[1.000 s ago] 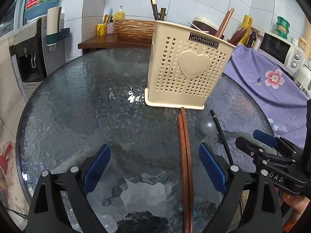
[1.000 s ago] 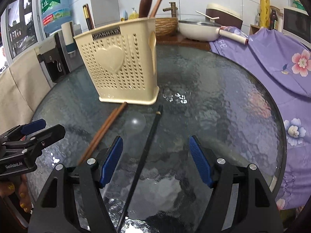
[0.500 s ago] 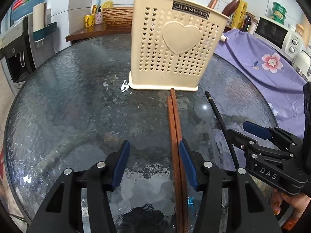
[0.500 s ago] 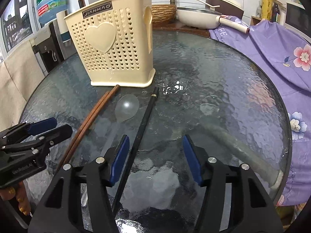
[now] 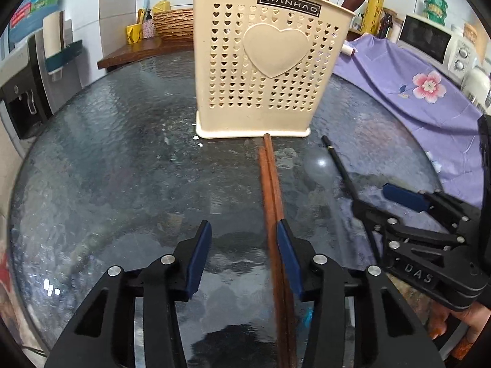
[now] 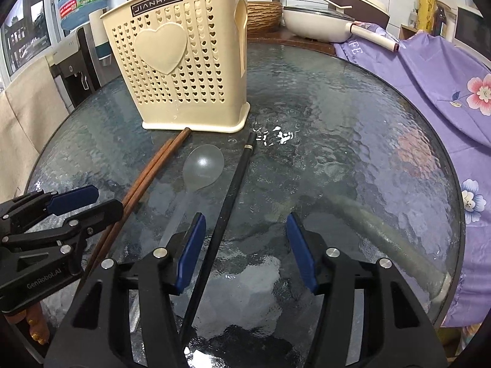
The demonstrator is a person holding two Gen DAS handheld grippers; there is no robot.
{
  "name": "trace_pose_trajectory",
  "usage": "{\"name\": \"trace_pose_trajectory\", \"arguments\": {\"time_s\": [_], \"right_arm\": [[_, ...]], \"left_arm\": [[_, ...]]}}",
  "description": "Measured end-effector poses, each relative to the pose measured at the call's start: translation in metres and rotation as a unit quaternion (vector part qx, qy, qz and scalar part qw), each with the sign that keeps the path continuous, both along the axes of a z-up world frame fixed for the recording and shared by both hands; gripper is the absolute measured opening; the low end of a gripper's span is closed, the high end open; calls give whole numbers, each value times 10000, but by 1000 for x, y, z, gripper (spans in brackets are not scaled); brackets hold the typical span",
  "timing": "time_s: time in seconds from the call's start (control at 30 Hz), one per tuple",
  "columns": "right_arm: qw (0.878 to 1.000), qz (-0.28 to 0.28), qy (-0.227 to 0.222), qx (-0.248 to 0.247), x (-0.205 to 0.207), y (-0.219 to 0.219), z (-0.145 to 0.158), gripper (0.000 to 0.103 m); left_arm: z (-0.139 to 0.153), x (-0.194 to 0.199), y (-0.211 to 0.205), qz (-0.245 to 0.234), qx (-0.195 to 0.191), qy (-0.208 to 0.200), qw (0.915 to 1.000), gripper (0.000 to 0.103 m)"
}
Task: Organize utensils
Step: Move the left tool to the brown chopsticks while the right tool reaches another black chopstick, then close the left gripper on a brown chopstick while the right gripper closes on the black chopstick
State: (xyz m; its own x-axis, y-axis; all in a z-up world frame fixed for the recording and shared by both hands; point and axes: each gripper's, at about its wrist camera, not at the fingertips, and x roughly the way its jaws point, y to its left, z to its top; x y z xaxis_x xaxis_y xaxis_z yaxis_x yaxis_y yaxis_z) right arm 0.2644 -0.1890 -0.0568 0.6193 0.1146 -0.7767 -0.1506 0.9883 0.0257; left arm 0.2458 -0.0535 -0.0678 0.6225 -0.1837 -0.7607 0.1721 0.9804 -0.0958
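Chopsticks and a spoon lie on the glass bench before the caddy

Brown chopsticks (image 5: 270, 190) lie with tips touching the caddy (image 5: 264, 61) base — the left claw (image 5: 244, 254), jaws just narrowing, has them against its right pad, not clamped. A clear spoon (image 6: 202, 168) lies between them and a black chopstick (image 6: 233, 190) — which sits inside the right claw's (image 6: 244, 251) unclenched jaws.

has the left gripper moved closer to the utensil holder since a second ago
Yes. In the left wrist view the cream utensil holder looms larger and the left gripper, its jaws just closing, now straddles the brown chopsticks.
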Motion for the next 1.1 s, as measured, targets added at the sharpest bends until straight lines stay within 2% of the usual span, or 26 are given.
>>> {"name": "trace_pose_trajectory", "arguments": {"time_s": [0.17, 0.33, 0.47, 0.53, 0.7, 0.83, 1.1], "right_arm": [[10000, 0, 35, -57, 2, -1, 0, 55], [9999, 15, 85, -129, 5, 0, 0, 55], [9995, 65, 170, -262, 12, 5, 2, 55], [9995, 81, 249, -164, 19, 4, 3, 54], [9993, 29, 362, -105, 35, 4, 4, 39], [9991, -31, 420, -98, 51, 7, 5, 35], [9987, -111, 469, -190, 77, 10, 5, 18]], "left_arm": [[1, 3, 4, 27, -55, 57, 10000, 44], [1, 5, -4, -50, 115, 50, 9999, 44], [0, 15, -13, -160, 480, 65, 9987, 44], [1, 23, -14, -208, 497, 116, 9985, 44], [2, 43, -19, -291, 599, 238, 9975, 42], [3, 59, -20, -271, 592, 315, 9974, 31], [3, 66, -27, -275, 715, 282, 9967, 26]]}}
